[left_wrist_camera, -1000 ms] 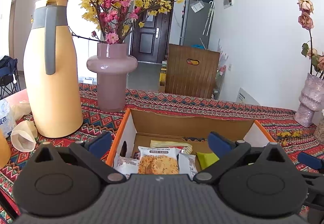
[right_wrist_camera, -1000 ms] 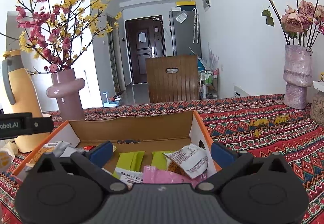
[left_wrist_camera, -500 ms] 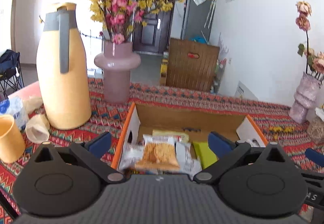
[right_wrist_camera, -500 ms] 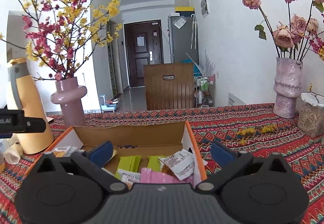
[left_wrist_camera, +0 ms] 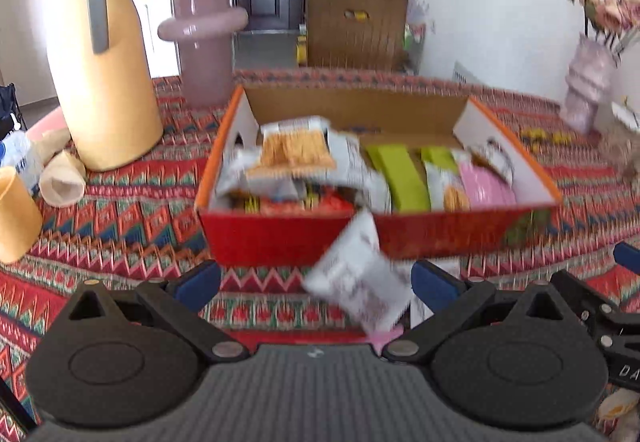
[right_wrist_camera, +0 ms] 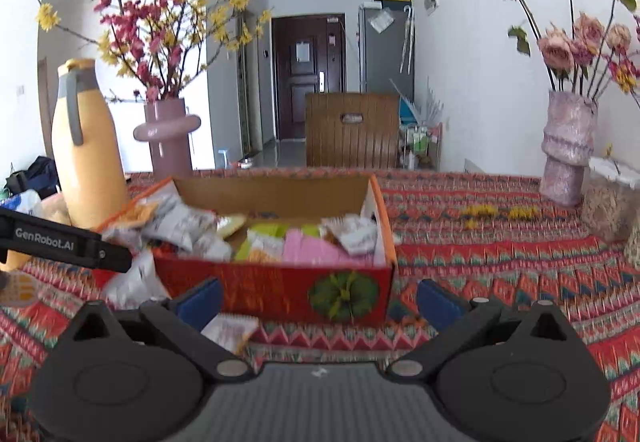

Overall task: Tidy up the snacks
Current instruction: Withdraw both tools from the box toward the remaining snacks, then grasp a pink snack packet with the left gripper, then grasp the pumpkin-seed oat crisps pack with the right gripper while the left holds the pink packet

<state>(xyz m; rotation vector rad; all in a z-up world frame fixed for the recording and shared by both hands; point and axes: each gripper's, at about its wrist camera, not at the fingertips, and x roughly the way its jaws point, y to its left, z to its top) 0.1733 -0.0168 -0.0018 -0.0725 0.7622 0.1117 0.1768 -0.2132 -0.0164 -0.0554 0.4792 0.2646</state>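
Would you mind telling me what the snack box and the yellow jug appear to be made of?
The snack box looks like printed cardboard: raw brown inner walls, glossy red outside, folded flaps. The yellow jug seems to be matte plastic or coated metal with a grey handle; its smooth, even surface leaves this open.

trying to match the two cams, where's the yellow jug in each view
Left wrist: yellow jug stands upper left, left of the snack box.
Right wrist: yellow jug stands far left, behind the left gripper's arm.
Shared landmark: pink vase just right of it.
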